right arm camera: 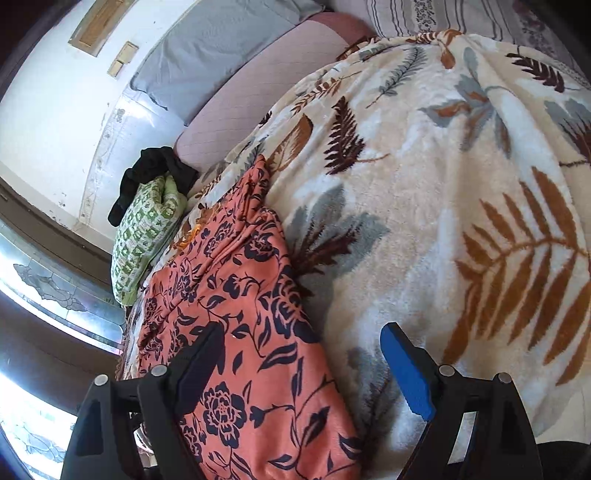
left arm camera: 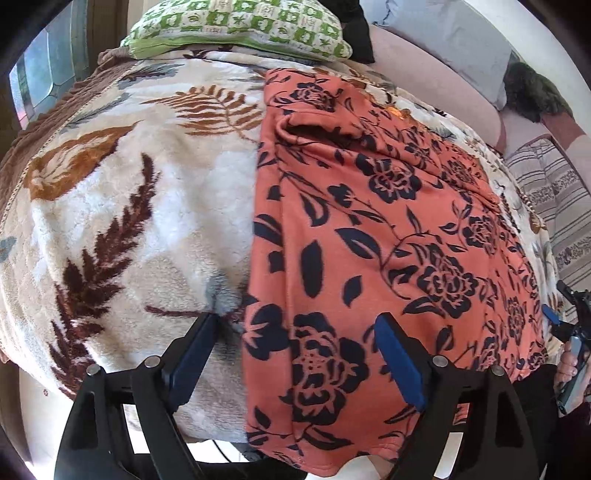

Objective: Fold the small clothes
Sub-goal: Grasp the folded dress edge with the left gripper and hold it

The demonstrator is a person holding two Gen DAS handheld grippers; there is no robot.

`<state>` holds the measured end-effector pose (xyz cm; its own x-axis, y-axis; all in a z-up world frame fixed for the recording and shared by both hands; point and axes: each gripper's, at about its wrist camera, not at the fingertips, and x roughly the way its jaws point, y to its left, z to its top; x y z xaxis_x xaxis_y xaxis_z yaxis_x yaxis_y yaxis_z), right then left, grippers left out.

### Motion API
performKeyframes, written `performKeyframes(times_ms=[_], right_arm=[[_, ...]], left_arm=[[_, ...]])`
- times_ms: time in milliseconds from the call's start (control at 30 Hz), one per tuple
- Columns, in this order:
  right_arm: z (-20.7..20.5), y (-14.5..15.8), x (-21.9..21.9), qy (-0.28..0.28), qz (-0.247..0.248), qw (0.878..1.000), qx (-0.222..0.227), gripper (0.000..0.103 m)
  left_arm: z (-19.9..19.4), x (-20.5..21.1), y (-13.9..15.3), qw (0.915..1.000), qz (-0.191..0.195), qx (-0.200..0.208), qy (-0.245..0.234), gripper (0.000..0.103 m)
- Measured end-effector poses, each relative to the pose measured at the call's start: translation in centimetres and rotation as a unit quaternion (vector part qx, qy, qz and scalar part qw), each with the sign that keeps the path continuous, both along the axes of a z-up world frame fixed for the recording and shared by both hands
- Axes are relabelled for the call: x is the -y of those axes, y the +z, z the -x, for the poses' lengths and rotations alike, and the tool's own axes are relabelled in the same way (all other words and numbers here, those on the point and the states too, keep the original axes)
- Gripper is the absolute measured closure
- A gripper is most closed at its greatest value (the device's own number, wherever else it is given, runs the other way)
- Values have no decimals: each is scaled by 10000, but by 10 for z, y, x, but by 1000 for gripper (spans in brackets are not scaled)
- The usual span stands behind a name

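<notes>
An orange garment with a dark navy flower print lies spread on a cream leaf-pattern blanket. Its left edge runs straight down the middle of the left wrist view. My left gripper is open and empty, its fingers straddling that left edge near the garment's near end. In the right wrist view the garment lies at the left on the blanket. My right gripper is open and empty, straddling the garment's right edge. The right gripper also shows at the far right of the left wrist view.
A green patterned pillow lies at the far end of the blanket, with a black cloth beside it. A pink cushion and a grey pillow sit behind. A window is at the left.
</notes>
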<state>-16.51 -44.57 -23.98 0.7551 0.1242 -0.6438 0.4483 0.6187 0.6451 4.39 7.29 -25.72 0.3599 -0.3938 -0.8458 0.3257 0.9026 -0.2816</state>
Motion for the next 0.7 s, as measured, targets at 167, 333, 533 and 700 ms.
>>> performKeyframes(times_ms=[167,333,533,700], right_arm=[[3,-4,4,-93,-78,9999,70,14],[-3,-6,2,-90,-52,9999,65,16],[-6,-6,0,-115,-76,9999,100,16],[-8,-7,-1,-133,-59,9999,75,16]], left_arm=[[4,12,0,9975,-679,195,25,63],[1,-20,2,9995,27,-117,309,92],[13,-10,-1,9992,320,-83,214,55],[16,-2,-1,9999,65,-71,76,66]])
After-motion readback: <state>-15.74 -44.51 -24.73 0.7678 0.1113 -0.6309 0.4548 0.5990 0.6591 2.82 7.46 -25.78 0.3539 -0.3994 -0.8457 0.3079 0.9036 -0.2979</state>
